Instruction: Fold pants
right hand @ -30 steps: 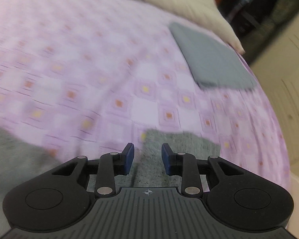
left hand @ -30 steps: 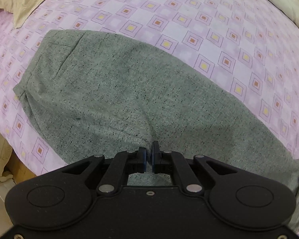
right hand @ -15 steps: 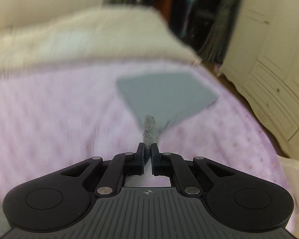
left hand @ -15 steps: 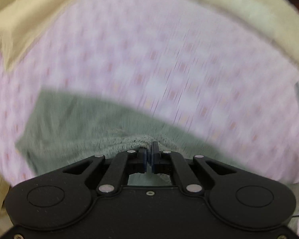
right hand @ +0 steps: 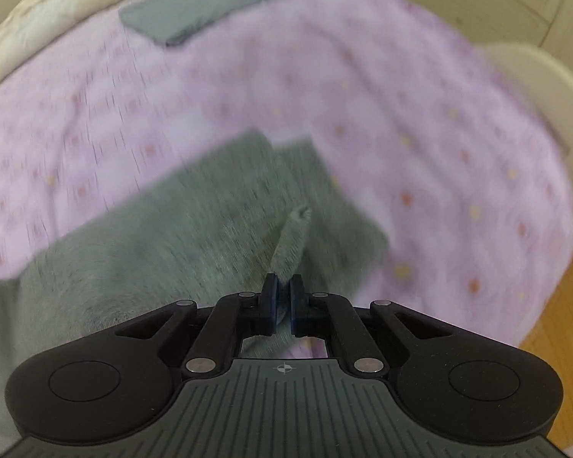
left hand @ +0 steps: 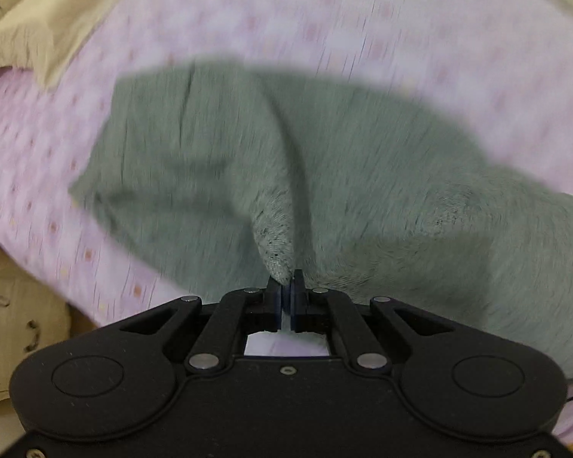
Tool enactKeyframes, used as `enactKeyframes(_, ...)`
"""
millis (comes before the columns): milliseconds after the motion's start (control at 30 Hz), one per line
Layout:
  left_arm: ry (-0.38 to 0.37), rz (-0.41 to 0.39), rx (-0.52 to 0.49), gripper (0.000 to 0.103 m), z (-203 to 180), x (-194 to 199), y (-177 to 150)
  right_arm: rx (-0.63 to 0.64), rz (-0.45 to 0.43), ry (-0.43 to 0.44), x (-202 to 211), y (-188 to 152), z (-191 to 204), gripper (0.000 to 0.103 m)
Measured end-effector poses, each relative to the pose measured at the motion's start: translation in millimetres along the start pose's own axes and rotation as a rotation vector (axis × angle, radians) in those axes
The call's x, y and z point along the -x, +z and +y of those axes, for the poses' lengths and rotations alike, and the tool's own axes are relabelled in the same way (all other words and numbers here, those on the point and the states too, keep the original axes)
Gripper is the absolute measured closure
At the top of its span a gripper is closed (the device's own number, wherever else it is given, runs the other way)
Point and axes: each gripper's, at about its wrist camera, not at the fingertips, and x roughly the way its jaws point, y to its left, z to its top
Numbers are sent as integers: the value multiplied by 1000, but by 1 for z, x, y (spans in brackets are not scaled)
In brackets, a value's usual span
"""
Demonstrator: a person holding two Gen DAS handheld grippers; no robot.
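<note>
Since a second ago we have lifted both ends off the bed, and the speckled grey-green knit pants [left hand: 363, 175] now drape over themselves on the lilac checked bedspread [left hand: 248, 11]. Our left gripper [left hand: 287, 284] is pinched tight on a peak of cloth; our right gripper [right hand: 282, 286] is clamped on a strip near the leg ends [right hand: 286, 160]. A folded grey garment [right hand: 210, 0] lies well apart, beside the cream quilt [right hand: 38, 26]. Both views are blurred.
</note>
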Motion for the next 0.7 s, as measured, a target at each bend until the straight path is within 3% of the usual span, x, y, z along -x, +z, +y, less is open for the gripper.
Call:
enactKeyframes(100,22,3,-20,98,-4,-5,-4,-13,-47,45,11,0,-5,97)
enactKeyframes(267,-16,-130,-29,98,-13,34,-1,-22,-186,103,53,-5,-16,97)
enactKeyframes(333,6,-172,-46,98,-18,41,-6,7,-145,62,38,-14,-21,97)
enactKeyframes(400,32,-150,-59,98,-24,29,-12,30,-60,62,16,-23,-26,95)
enactKeyframes(433,38,-130,-57,98,-26,21,-14,42,-58,53,14,-25,-28,93)
enactKeyframes(500,49,-100,-57,98,-30,14,-17,67,-121,81,28,-23,-31,91)
enactKeyframes(600,45,-115,-46,98,-31,17,-17,156,-263,111,48,-12,-27,84)
enactKeyframes(700,37,-124,-33,98,-31,22,-17,235,-267,137,30,18,-22,74)
